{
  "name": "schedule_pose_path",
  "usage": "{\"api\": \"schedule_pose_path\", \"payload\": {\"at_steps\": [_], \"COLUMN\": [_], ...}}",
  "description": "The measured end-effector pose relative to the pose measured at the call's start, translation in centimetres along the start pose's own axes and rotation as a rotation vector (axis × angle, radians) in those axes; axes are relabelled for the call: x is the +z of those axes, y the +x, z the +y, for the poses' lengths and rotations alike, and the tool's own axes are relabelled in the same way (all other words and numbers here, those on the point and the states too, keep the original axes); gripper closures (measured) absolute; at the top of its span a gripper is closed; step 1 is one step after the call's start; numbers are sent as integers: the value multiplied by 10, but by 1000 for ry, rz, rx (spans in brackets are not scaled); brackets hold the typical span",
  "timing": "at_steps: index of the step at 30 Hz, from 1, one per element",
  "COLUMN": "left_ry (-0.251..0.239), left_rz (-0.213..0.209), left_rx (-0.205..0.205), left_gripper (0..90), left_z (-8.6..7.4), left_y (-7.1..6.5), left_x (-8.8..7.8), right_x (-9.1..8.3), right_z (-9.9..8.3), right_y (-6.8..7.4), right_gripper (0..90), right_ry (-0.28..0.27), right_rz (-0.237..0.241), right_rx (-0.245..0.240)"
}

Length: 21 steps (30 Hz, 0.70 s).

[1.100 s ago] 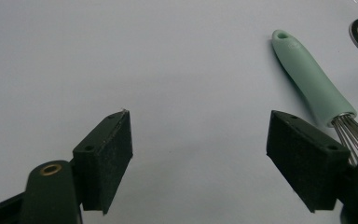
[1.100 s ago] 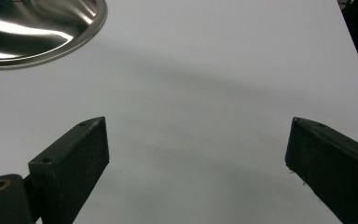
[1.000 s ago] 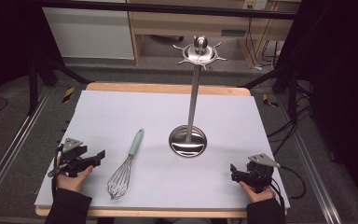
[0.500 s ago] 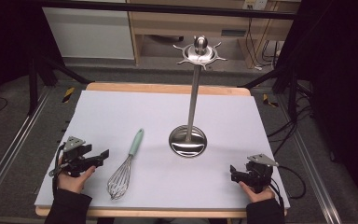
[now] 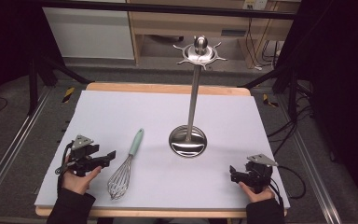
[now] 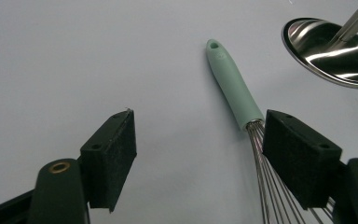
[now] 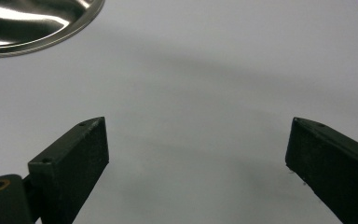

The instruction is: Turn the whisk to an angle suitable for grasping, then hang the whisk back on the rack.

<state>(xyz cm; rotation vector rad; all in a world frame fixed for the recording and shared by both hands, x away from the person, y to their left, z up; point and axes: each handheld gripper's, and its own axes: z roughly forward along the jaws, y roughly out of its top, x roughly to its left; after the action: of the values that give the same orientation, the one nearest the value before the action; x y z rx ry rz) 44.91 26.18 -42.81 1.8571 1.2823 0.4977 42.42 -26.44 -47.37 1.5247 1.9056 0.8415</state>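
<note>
Whisk: we see a wire balloon whisk with a mint-green handle (image 5: 125, 167) lying flat on the white-covered surface (image 5: 121, 112), towards the near left corner; its handle points to the far edge and its wire head to the near edge.
Left gripper: our black left gripper (image 5: 106, 156) sits just to the left of the whisk, aimed across at it and not touching it.
Left fingers: released; they have just been closing a little, with nothing pressed between them. In the left gripper view the whisk's neck, where handle meets wires (image 6: 254, 125), shows just beside the inner edge of one finger (image 6: 300, 156), while the other finger (image 6: 114, 154) stands well apart over bare surface.
Right gripper: our black right gripper (image 5: 233, 173) rests by the near right corner, well apart from the whisk.
Right fingers: released, spread wide over bare surface in the right gripper view (image 7: 81, 158).
Stand: a tall polished steel utensil stand with a round dish base (image 5: 188, 141) and a ring of hooks at its top rises near the middle of the surface, to the right of the whisk and apart from it.
</note>
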Motion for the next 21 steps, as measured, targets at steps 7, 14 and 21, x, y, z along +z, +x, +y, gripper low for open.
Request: {"api": "schedule_pose_path", "payload": {"at_steps": [7, 14, 21], "left_ry": [5, 16, 52], "left_rz": [-6, -16, -22], "left_rx": [5, 32, 75], "left_gripper": [251, 249, 264], "left_z": [7, 15, 23], "left_y": [-5, -15, -21], "left_x": [-1, 2, 5], "right_x": [1, 0, 2], "right_z": [0, 0, 0], "right_y": [0, 1, 3], "right_gripper": [64, 65, 65], "right_ry": [8, 11, 17], "right_rz": [5, 5, 9], "right_rx": [-1, 4, -10]}}
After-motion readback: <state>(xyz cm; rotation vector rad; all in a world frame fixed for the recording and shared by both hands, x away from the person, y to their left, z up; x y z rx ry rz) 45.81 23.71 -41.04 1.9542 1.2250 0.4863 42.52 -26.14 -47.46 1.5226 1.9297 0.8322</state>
